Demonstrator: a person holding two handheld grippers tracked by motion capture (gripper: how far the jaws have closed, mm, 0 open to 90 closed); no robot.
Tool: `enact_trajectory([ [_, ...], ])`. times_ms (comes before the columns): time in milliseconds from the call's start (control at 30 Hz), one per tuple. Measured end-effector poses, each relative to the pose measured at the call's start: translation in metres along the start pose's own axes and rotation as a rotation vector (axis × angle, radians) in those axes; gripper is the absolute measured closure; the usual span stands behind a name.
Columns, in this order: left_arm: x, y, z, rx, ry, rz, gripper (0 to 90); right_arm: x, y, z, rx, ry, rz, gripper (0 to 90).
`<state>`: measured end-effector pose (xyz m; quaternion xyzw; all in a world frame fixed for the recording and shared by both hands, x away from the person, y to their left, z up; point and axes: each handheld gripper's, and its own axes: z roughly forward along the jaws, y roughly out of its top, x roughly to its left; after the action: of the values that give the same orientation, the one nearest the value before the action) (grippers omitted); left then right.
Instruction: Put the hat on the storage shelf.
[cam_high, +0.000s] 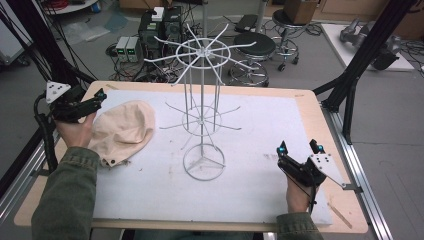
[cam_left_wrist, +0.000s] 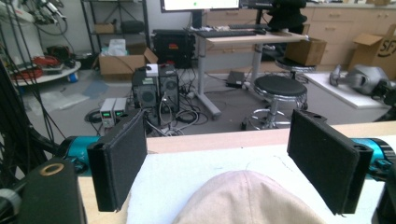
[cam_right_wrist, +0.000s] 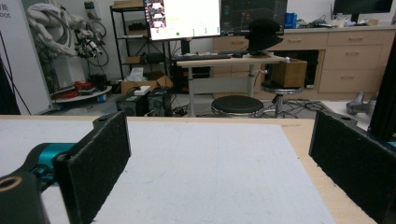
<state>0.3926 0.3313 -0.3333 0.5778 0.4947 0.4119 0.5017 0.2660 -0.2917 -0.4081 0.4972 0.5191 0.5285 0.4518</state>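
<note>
- Beige cloth cap (cam_high: 122, 131) lies at the left middle of the high view, on the white mat (cam_high: 250, 190) that covers the wooden table (cam_high: 310, 100).
- My left gripper (cam_high: 97, 97) is at the left edge of that view, just beside the upper left side of the cap; my left hand (cam_high: 75, 131) holds it from below.
- In the left gripper view the two black pads (cam_left_wrist: 122, 158) stand wide apart, and the rounded top of the cap (cam_left_wrist: 243, 198) is at the bottom centre of the frame, between them and lower. I cannot tell if a pad touches the cloth.
- White wire rack (cam_high: 202, 107) stands upright in the centre of the high view, with a ring base, thin vertical rods and two levels of spokes. It is near the right side of the cap, but apart from it.
- My right gripper (cam_high: 299, 147) is at the lower right of the high view, well apart from the rack and the cap, over the mat near its right edge.
- In the right gripper view its pads (cam_right_wrist: 95, 165) are also wide apart, with bare white mat (cam_right_wrist: 210, 172) between them.
- Behind the table, at the top of the high view, I see black round stools (cam_high: 255, 45) and grey computer boxes (cam_high: 160, 30) on the floor.
</note>
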Motion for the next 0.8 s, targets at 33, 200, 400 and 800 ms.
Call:
enact_trajectory([
  [33,0.000,0.000,0.002,0.011,-0.003,0.005,20.2,0.000,0.000,0.000,0.000,0.000,0.000,4.5],
  [200,-0.001,0.002,0.016,0.075,-0.045,0.020,20.2,0.000,0.000,0.000,0.006,0.005,0.004,4.6],
  [400,0.001,0.004,0.029,0.129,-0.053,0.037,20.0,0.001,0.000,0.001,0.006,0.012,0.001,4.6],
  [800,0.015,-0.002,0.048,0.210,-0.072,0.041,21.6,0.000,0.000,0.000,0.009,0.009,0.007,4.6],
])
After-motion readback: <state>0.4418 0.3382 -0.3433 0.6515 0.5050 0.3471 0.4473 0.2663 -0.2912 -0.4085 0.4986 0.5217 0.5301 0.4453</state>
